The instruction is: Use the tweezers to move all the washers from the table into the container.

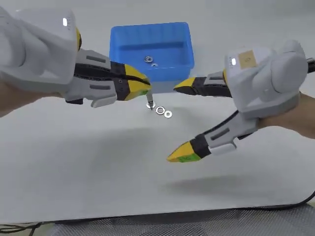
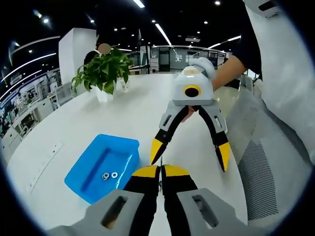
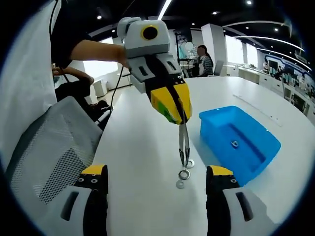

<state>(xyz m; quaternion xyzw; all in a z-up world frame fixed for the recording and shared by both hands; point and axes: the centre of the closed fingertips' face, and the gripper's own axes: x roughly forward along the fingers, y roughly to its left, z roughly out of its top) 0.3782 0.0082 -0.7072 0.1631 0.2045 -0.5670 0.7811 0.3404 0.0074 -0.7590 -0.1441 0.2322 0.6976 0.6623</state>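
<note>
Left gripper [image 1: 146,84] clamped shut on tweezers [image 1: 149,99], prongs narrowly parted, tips down on first of three loose washers [image 1: 161,110] at 6 o'clock of blue container [image 1: 116,49], hold on washer unclear; right gripper [image 1: 173,123] spread wide, empty, at 4 o'clock.

My left tongs [image 1: 146,84] hide most of the thin metal tweezers [image 1: 149,101], leaving just the tips out. I cannot tell whether those tips touch the nearest small silver washer [image 1: 152,106] on the white worktop [image 1: 98,162]. The tongs also cover the blue plastic container's [image 1: 150,25] near left corner.
</note>
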